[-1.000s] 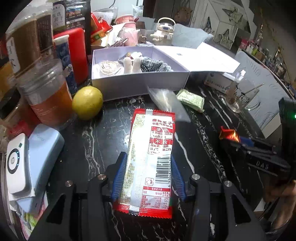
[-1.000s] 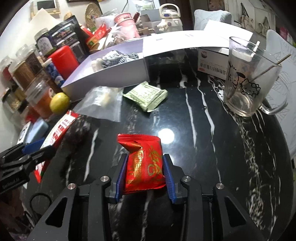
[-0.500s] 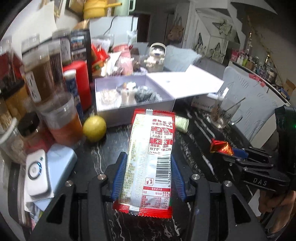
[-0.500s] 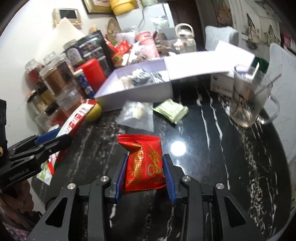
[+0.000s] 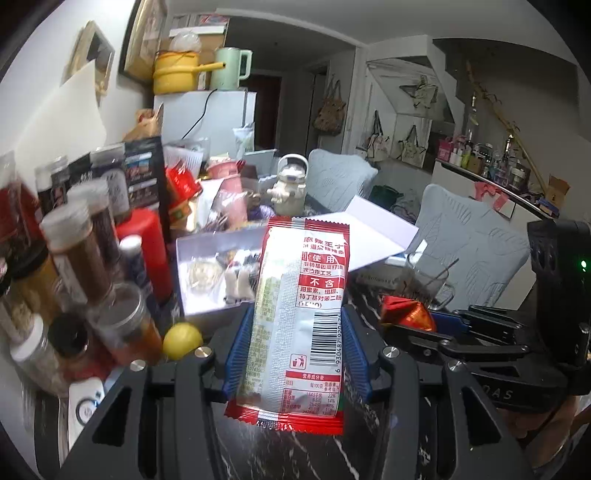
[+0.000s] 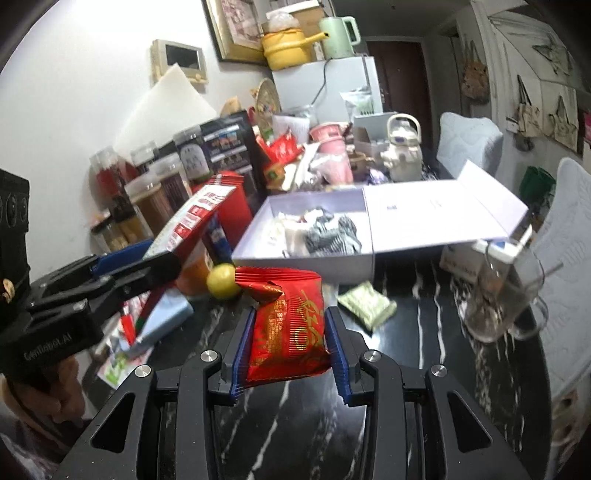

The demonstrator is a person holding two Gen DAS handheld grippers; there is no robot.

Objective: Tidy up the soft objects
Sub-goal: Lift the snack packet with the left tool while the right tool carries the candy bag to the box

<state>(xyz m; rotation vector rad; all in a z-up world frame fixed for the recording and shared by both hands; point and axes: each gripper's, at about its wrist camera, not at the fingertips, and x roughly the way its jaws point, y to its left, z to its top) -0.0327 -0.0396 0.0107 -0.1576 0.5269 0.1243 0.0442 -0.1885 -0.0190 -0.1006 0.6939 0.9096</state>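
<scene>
Black marble veined with white forms the top of the bench (image 6: 424, 354), crowded along its far and left sides with jars (image 5: 77, 251), a red canister (image 5: 147, 251), a yellow lemon (image 5: 182, 340) and a white robot figurine (image 5: 290, 184), with a small fridge behind carrying a yellow pot (image 6: 286, 46) and a pale green kettle (image 6: 338, 31). Toward the middle sits an open white box (image 6: 314, 258), its lid (image 6: 439, 210) folded out flat to the right; inside lie a black-and-white checked cloth (image 6: 332, 230) and other small soft pieces too blurred to name. On the marble just in front of the box rests a green packet (image 6: 367, 304), and to the right stands a clear glass mug (image 6: 506, 295) with a stirrer in it. The left tool (image 5: 297, 354) is narrowed onto a long red-and-white snack packet (image 5: 299, 317), its blue pads pressing both long edges, the packet lifted clear of the bench and standing up in front of the box in the left wrist view. The right tool (image 6: 288, 347) is likewise closed on a red foil packet (image 6: 290, 325) with gold print, held above the marble and short of the box's front wall. Each tool shows in the other's view, side by side, with a hand (image 6: 62, 387) wrapped around the left one's grip.
</scene>
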